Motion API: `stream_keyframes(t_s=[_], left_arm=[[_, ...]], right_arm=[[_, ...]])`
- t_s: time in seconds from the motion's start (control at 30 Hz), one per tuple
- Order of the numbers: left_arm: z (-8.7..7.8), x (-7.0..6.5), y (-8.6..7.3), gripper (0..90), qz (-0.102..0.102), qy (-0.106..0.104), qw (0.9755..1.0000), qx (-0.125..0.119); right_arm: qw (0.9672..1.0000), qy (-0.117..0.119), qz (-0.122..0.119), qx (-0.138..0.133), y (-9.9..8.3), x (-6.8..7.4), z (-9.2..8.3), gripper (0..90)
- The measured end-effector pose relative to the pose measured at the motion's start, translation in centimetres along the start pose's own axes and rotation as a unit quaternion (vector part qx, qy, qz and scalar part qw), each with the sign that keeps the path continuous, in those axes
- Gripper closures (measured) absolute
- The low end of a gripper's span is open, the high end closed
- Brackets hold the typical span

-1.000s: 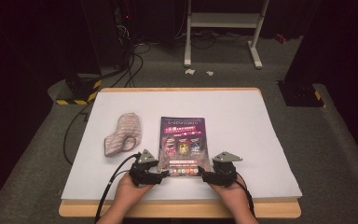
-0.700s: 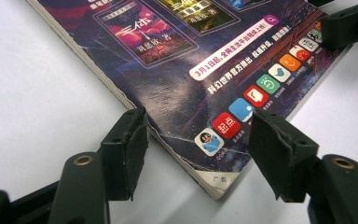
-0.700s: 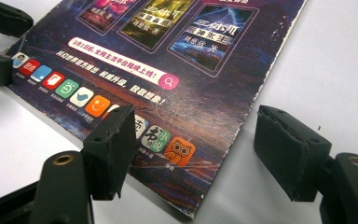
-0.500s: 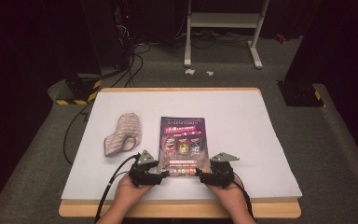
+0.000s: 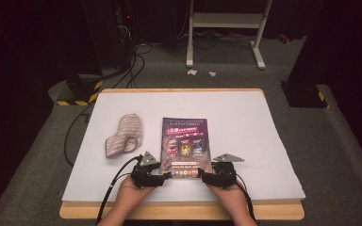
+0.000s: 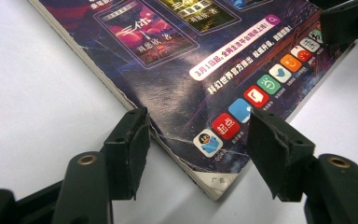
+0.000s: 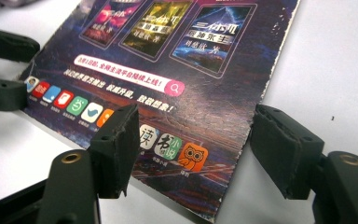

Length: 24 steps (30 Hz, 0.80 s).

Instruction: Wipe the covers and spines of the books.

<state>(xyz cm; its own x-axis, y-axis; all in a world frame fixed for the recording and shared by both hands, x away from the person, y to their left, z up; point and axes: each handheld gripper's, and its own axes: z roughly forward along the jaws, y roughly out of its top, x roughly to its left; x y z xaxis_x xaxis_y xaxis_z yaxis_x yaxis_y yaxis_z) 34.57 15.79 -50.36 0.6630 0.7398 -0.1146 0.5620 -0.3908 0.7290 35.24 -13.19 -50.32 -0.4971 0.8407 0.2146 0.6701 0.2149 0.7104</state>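
A dark purple magazine (image 5: 185,146) lies flat on the white sheet, cover up. My left gripper (image 5: 166,174) is at its near left corner. In the left gripper view the gripper (image 6: 203,151) is open, with that corner of the magazine (image 6: 177,88) between its jaws; one jaw stands beside the spine and the other over the near edge. My right gripper (image 5: 202,175) is at the near right corner. In the right gripper view the gripper (image 7: 200,149) is open around that corner of the magazine (image 7: 205,93). Both grippers' jaws have just been closing.
A pinkish patterned cloth piece (image 5: 124,135) lies left of the magazine. The white sheet (image 5: 250,122) covers a wooden table (image 5: 179,212). Cables trail off the left side. A white stand (image 5: 226,28) is on the floor beyond the table.
Both hands keep their place at the magazine's near corners, and the magazine has not moved.
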Motion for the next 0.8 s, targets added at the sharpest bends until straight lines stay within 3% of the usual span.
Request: stream_keyframes(t_s=[0.2,0.5,0.8], left_arm=[[0.0,0.0,0.0,39.9,-0.001,0.000,1.0000,0.001],[0.0,0.0,-0.1,40.7,-0.004,0.000,1.0000,-0.004],[-0.1,0.0,-0.2,40.9,-0.005,0.001,1.0000,-0.007]], right_arm=[[0.9999,0.001,0.001,-0.015,0.1,0.1,-0.4,35.2],[0.9951,0.028,-0.006,-0.095,1.0,1.7,-2.5,39.3],[0.9931,0.035,-0.015,-0.111,1.2,2.6,-2.7,40.1]])
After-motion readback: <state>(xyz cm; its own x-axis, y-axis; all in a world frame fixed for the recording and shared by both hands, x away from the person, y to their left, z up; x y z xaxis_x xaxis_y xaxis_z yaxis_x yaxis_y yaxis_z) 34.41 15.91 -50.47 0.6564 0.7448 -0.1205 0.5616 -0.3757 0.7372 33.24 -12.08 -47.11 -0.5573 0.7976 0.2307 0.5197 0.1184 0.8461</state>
